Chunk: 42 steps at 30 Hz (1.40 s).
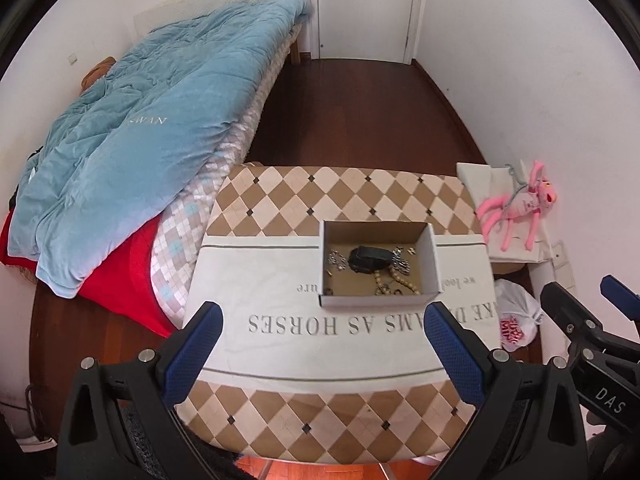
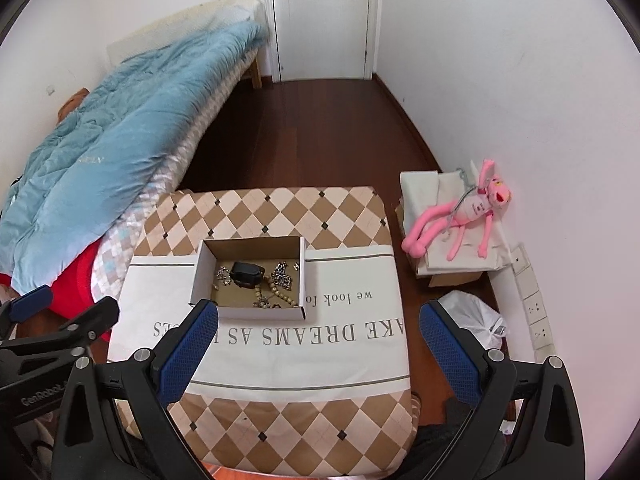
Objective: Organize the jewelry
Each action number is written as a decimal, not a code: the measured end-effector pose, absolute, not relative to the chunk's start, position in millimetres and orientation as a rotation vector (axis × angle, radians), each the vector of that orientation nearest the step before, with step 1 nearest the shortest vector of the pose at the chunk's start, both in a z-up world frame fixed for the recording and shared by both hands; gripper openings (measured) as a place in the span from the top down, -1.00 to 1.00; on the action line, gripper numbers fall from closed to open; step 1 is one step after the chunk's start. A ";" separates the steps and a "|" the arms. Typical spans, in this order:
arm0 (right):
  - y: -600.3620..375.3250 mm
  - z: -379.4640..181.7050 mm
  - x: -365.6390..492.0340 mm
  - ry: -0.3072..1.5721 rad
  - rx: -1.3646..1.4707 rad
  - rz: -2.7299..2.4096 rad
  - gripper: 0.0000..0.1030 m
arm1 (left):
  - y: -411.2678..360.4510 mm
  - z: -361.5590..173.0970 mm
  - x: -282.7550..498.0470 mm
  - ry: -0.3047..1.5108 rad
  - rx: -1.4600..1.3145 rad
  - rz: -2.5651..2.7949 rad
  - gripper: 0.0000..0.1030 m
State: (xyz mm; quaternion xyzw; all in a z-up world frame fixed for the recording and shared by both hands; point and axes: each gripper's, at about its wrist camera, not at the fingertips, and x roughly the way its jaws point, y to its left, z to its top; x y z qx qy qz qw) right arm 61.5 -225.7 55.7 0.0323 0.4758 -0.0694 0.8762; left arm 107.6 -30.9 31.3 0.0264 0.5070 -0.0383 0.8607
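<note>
A small open cardboard box (image 1: pixel 430 256) (image 2: pixel 200 276) stands on a table covered with a printed cloth (image 1: pixel 280 344) (image 2: pixel 360 344). Inside lie a black watch (image 1: pixel 368 258) (image 2: pixel 246 270), a wooden bead bracelet (image 1: pixel 400 280) (image 2: pixel 276 294), silver chains (image 1: pixel 336 260) (image 2: pixel 282 272) and small pieces. My left gripper (image 1: pixel 324 312) is open and empty, held near the table's front edge, short of the box. My right gripper (image 2: pixel 318 312) is open and empty, with its left finger (image 2: pixel 188 344) in front of the box's near corner. Each gripper shows at the edge of the other's view.
A bed with a blue quilt (image 1: pixel 140 140) (image 2: pixel 112 132) runs along the left. A pink plush toy (image 1: pixel 520 204) (image 2: pixel 468 208) lies on a box by the right wall, with a white plastic bag (image 1: pixel 516 316) (image 2: pixel 476 316) below it. A white door (image 1: pixel 364 4) stands at the back.
</note>
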 end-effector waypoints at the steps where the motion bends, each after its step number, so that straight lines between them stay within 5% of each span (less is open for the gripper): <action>1: -226.6 53.2 66.1 1.001 0.069 -0.147 -0.98 | -31.1 29.3 111.8 1.069 0.059 -0.077 -0.99; 42: -227.0 10.3 108.8 1.156 0.044 -0.134 -0.98 | -25.8 -10.7 142.1 1.178 0.055 -0.046 -0.99</action>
